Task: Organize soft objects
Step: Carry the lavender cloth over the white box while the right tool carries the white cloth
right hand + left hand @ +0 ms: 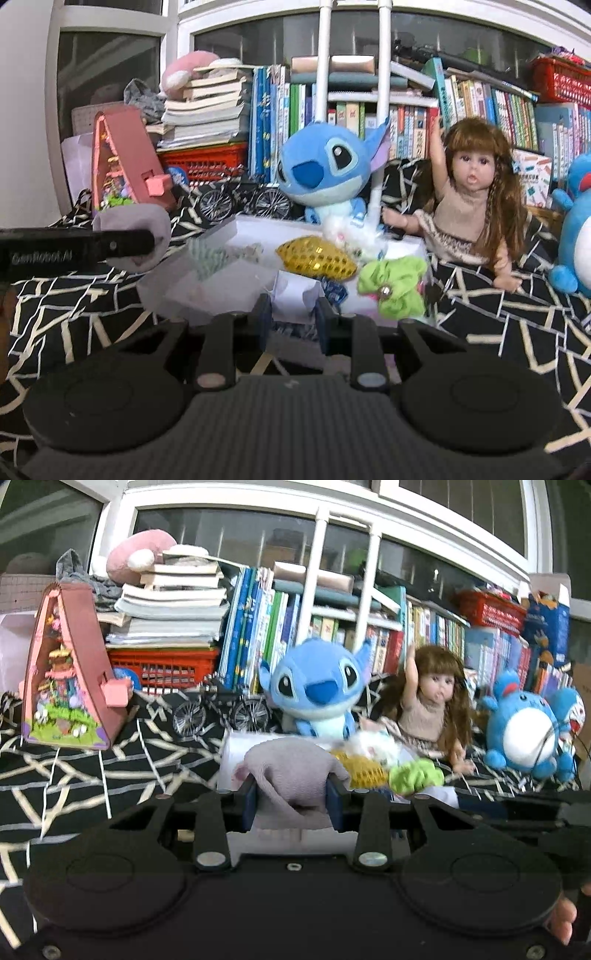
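My left gripper (291,797) is shut on a grey soft cloth piece (291,771), held up above the near edge of a white box (236,749). From the right wrist view the same cloth (136,236) hangs from the left gripper (110,243) at the left, above the black patterned cover. In the white box (255,227) lie a gold sequined piece (317,258), a white fluffy item (351,236) and a green scrunchie (395,291). My right gripper (294,317) is shut on a white flap (295,295) at the box's near side.
Behind the box sit a blue plush (325,166), a long-haired doll (469,192) and a round blue plush (524,727). At the left stand a pink triangular toy house (66,672) and a miniature bicycle (221,709). Books and red baskets line the back. A white pole (380,110) rises behind the box.
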The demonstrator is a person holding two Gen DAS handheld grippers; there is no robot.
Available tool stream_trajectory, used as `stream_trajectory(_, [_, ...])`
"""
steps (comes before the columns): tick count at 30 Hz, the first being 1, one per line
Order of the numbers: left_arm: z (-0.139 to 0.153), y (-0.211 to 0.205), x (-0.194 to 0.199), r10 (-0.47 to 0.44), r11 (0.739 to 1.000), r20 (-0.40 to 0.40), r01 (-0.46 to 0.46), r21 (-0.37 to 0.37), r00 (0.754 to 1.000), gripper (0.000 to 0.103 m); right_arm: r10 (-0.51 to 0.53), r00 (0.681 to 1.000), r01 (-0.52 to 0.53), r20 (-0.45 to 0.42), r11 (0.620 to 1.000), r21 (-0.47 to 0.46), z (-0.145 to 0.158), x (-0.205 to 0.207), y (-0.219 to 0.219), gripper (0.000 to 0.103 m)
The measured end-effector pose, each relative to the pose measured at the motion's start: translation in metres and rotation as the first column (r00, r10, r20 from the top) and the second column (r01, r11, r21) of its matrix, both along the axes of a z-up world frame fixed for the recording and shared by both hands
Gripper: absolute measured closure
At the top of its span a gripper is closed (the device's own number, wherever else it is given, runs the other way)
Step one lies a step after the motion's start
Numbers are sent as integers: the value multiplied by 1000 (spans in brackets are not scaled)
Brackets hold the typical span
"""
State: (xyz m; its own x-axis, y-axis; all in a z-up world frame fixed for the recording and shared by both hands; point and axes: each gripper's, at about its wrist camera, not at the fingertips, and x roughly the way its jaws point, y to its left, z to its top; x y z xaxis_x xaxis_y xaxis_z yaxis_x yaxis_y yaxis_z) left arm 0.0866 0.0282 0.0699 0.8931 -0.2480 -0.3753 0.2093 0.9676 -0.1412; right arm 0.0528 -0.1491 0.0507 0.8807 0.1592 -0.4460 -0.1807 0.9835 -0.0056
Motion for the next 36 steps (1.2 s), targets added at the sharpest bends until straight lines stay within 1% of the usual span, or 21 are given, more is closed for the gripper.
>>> stream_trajectory(5, [16, 0, 34, 10, 1000, 16, -9, -15, 1000, 68, -20, 1000, 20, 24, 1000, 1, 15, 15, -6, 73])
stream_trajectory(10, [24, 4, 77, 15, 998, 3, -15, -66, 1000, 67, -21, 1000, 20, 20, 999, 35, 30, 40, -7, 73])
stream_trajectory(13, [21, 5, 110, 26, 996, -37, -29, -87, 999, 67, -13, 1000, 13, 4, 998, 59, 33, 57, -4, 73])
stream_trajectory(18, [7, 7, 160, 56, 991, -142, -72, -113, 988, 67, 4, 999, 0, -46, 997, 80, 26, 86, 9, 73])
stream_trajectory(20, [-1, 5, 171, 61, 991, -163, -79, -104, 985, 67, 5, 997, 2, -72, 995, 96, 21, 98, 13, 73])
stream_trajectory(26, [-18, -6, 187, 51, 997, -176, -59, -40, 983, 67, 14, 994, -1, -112, 993, 114, 6, 120, 23, 73])
stream_trajectory(31, [-28, -10, 193, 51, 998, -196, -59, -31, 979, 67, 16, 990, -1, -140, 995, 105, -6, 129, 29, 73])
stream_trajectory(36, [-39, -11, 195, 61, 998, -214, -67, -21, 975, 67, 11, 989, 1, -144, 997, 81, -13, 132, 32, 72])
